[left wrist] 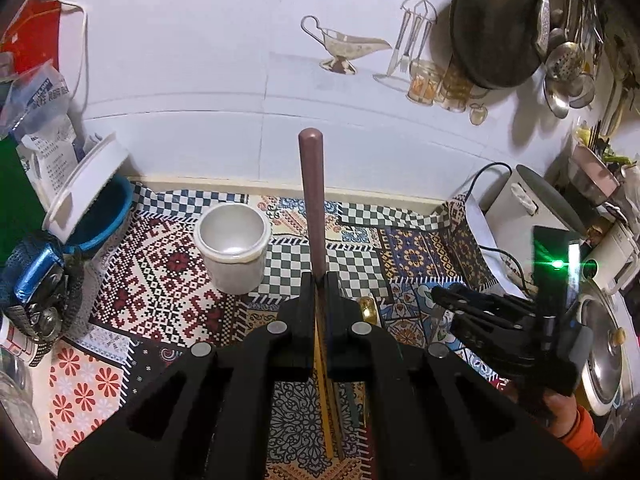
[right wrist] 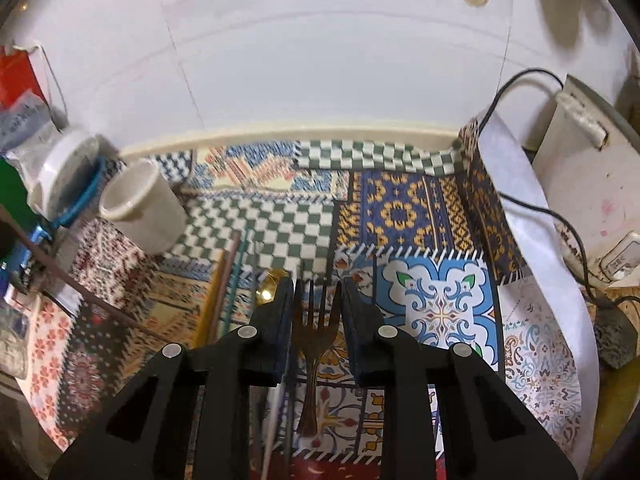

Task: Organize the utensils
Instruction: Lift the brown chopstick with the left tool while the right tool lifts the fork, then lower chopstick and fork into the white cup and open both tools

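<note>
The left tool [left wrist: 319,280] is clenched on a pinkish stick [left wrist: 312,200] standing upright, right of the white cup [left wrist: 233,252]. The right tool [right wrist: 317,284] grasps a fork [right wrist: 316,344] above the counter [right wrist: 400,208].

The left tongs [left wrist: 319,280] point downward, jaws pinched tight on a thin pink stick [left wrist: 312,200]. The right tongs [right wrist: 318,284] tilt steeply down, gripping a fork [right wrist: 314,336]. An orange-sleeved hand [left wrist: 560,404] carries them.
</note>
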